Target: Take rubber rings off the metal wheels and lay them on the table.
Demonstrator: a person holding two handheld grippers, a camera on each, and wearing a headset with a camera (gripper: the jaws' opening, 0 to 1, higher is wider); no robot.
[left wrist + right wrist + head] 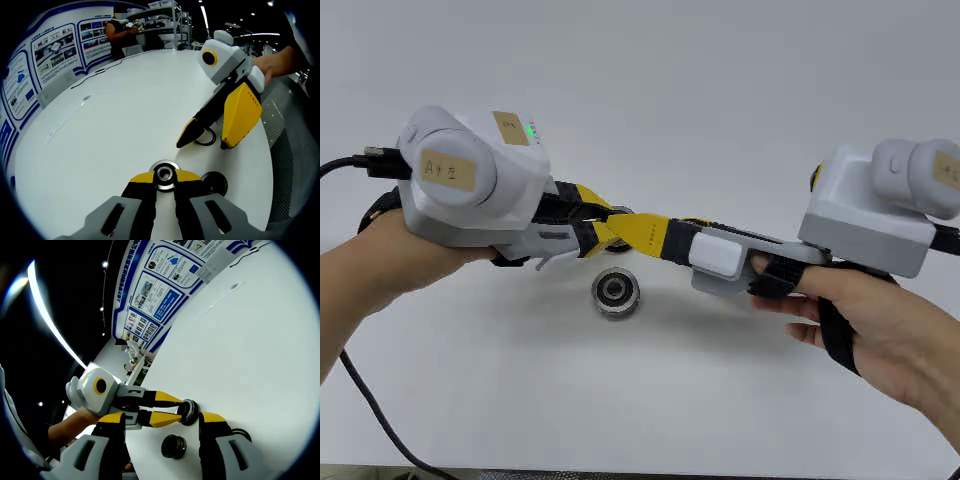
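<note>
left gripper clamps the small silver metal wheel to steady it; right gripper gapes open beside that wheel, over a loose black rubber ring.

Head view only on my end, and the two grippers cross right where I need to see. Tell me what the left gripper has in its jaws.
Observer: The left gripper is shut on a small silver metal wheel, pinched between its yellow tips.
Operator: Now give me the right gripper's jaws.
Observer: The right gripper is open, jaws spread wide, and a thin black rubber ring lies by their tips, ungripped.
</note>
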